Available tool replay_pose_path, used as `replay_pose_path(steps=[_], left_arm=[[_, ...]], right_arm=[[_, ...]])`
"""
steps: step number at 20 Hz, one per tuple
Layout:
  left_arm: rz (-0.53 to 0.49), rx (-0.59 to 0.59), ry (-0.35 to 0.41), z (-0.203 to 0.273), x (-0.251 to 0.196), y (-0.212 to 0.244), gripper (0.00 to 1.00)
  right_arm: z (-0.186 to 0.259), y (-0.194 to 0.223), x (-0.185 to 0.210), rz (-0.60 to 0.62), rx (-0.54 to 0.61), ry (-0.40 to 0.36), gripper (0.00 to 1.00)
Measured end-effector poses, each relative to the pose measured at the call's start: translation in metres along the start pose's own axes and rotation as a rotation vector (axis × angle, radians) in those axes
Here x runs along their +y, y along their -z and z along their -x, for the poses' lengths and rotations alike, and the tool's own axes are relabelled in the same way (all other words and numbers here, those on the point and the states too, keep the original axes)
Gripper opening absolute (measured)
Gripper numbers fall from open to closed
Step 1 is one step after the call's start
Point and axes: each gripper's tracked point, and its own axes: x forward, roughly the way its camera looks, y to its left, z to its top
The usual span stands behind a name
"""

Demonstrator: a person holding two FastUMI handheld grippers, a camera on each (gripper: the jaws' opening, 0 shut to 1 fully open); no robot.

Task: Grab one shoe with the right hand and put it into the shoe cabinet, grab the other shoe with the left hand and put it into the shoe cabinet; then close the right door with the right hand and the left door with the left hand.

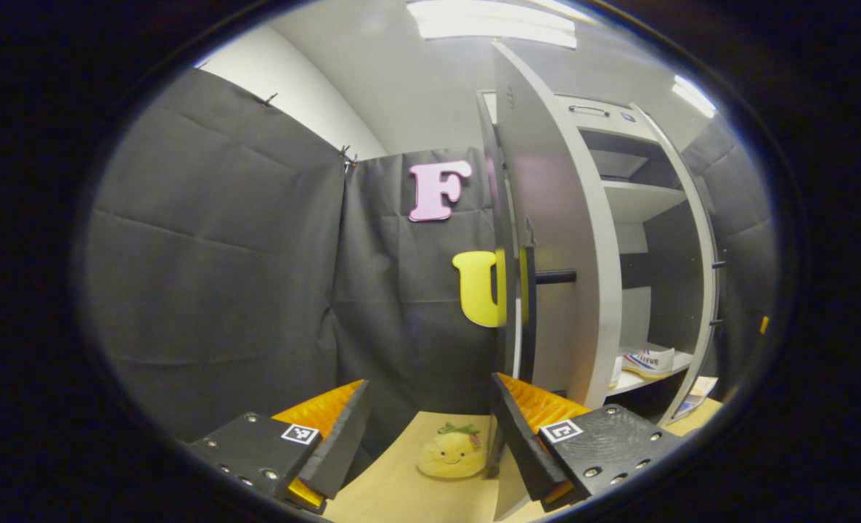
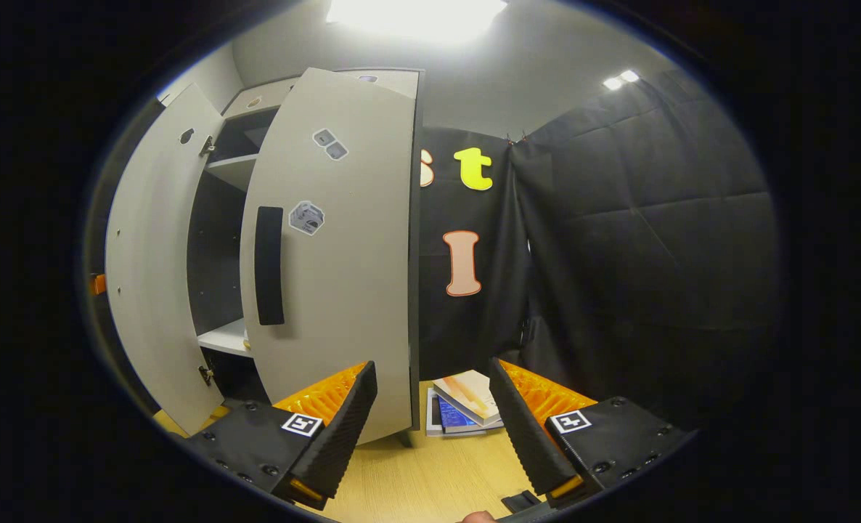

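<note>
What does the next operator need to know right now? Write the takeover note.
Left gripper: open, empty, facing the edge of the left door, which stands wide open.
Right gripper: open, empty, in front of the right door, which is partly swung in but not shut; its dark handle is within view.
A white shoe sits on the lower shelf of the shoe cabinet; whether the second shoe is beside it cannot be told.
Left to do: confirm both shoes are in, then close the right door with the right gripper, then the left door with the left.
</note>
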Motion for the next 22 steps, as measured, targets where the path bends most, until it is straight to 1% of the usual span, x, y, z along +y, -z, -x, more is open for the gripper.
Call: replay_pose_path(steps=[5, 10, 13, 16, 20, 22], left_arm=[[0.007, -0.011, 0.044, 0.008, -0.031, -0.003, 0.94], [0.012, -0.015, 0.041, 0.011, -0.045, -0.004, 0.94], [0.025, -0.01, 0.056, 0.011, -0.057, -0.004, 0.94], [0.033, -0.016, 0.099, 0.013, -0.083, -0.004, 0.94], [0.06, -0.017, 0.19, 0.003, -0.135, -0.004, 0.94], [0.068, -0.018, 0.219, 0.004, -0.157, -0.003, 0.94]], right_arm=[[-0.009, 0.003, 0.002, 0.0, 0.003, -0.027, 0.98], [-0.013, 0.003, -0.004, 0.011, 0.003, -0.038, 0.98], [-0.015, 0.006, -0.008, 0.01, 0.011, -0.043, 0.98], [-0.016, 0.008, -0.011, 0.013, 0.014, -0.048, 0.98], [-0.018, 0.008, -0.019, 0.005, 0.012, -0.043, 0.98], [-0.017, 0.007, -0.02, -0.003, 0.009, -0.048, 0.98]])
